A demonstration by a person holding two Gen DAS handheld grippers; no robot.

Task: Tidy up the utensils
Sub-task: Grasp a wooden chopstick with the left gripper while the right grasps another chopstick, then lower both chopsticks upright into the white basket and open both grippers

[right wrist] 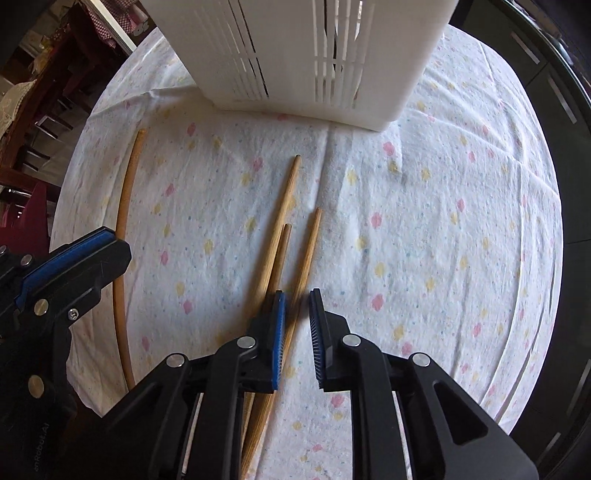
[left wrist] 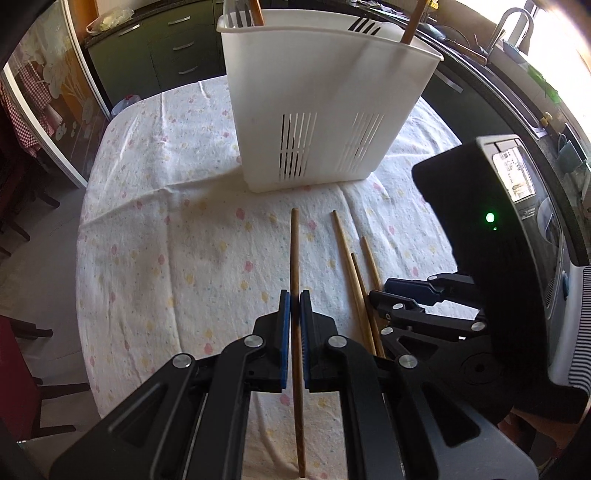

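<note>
My left gripper (left wrist: 294,297) is shut on a long wooden chopstick (left wrist: 295,251) that points toward the white slotted utensil basket (left wrist: 325,110). In the right wrist view that chopstick (right wrist: 127,192) lies low over the cloth at the left, beside the left gripper (right wrist: 74,254). My right gripper (right wrist: 297,295) is open, its jaws astride one of three wooden chopsticks (right wrist: 284,229) lying on the cloth. The right gripper (left wrist: 406,291) shows at the right in the left wrist view, over the three chopsticks (left wrist: 351,258). The basket (right wrist: 295,55) holds a fork and wooden utensils.
A round table under a white flowered cloth (left wrist: 166,221) carries everything. Dark cabinets (left wrist: 166,48) stand behind, a counter with a sink and tap (left wrist: 513,26) at the right. Chairs (left wrist: 22,369) stand at the left.
</note>
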